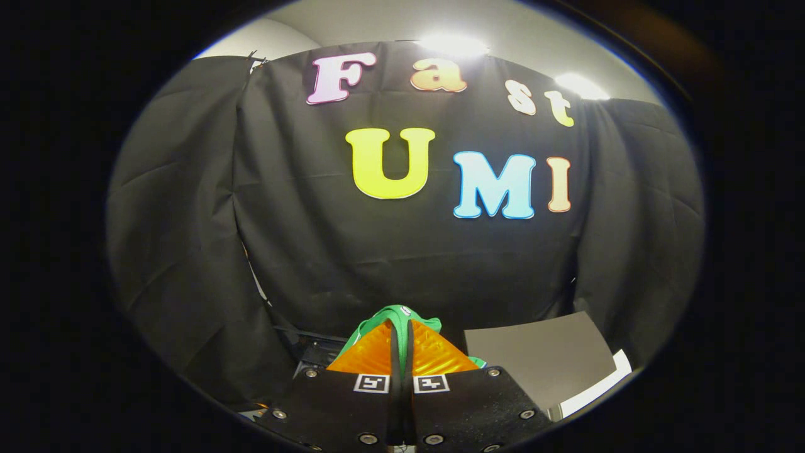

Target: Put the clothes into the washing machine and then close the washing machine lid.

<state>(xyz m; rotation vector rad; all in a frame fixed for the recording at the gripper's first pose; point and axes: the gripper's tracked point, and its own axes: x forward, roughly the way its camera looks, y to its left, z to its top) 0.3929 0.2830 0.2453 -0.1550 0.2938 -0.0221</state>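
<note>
The black booth wall hangs ahead of you; a grey panel [541, 358] sits at four o'clock. Your gripper [400, 336] is clamped on the green garment [390, 314] — it bunches at twelve o'clock past the fingertips. That thin pinch could slip if you swing fast.

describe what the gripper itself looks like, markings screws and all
The gripper has two wedge-shaped fingers that taper forward to a narrow tip, with ribbed faces. Each sits on a flat black textured plate held by round silver screws. A small square black-and-white marker sits at the base of each finger, side by side. No cables are visible.
</note>
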